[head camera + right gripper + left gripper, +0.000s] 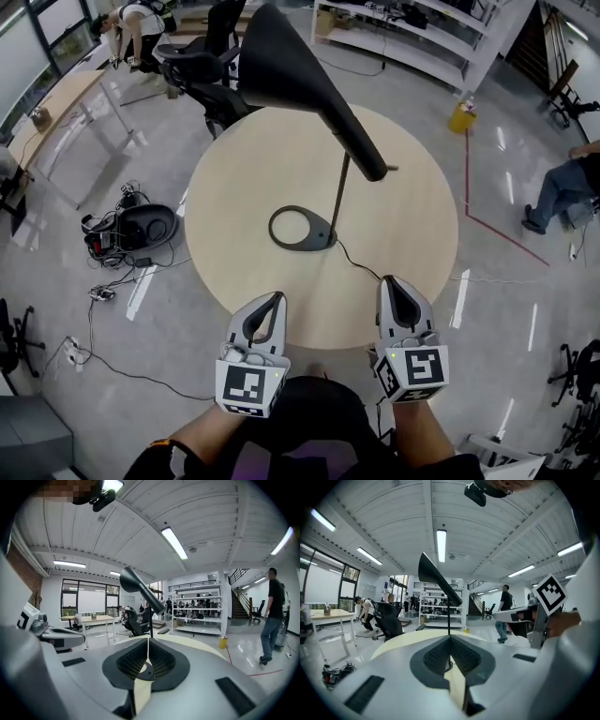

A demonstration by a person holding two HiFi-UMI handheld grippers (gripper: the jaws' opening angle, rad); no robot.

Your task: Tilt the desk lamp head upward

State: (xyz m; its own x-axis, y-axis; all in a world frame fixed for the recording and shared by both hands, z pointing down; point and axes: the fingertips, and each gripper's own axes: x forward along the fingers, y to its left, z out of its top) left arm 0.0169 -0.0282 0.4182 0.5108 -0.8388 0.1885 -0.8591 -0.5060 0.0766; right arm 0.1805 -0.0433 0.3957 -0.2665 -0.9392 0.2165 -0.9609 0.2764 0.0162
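Left claw (275, 298), right claw (389, 281) closed, empty | lamp (281, 66) mid-table (234, 178) | cord (357, 262) by right claw

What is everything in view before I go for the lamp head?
Cone-headed desk lamp: one, black, ring base at table centre.
Round table: one, beige, ahead of both grippers.
Thin lamp cord: one, black, running off base rightward.
Office chair: one, black, beyond table.
Shelving unit: one, white, far side.
Plastic container: one, yellow, floor right of table.
Cable tangle: one, black, floor left.
Bending person: one, white top, far left.
Seated person: one, blue trousers, right.
Left gripper: grey, table's near edge, jaws shut, empty.
Right gripper: grey, jaws shut, empty.
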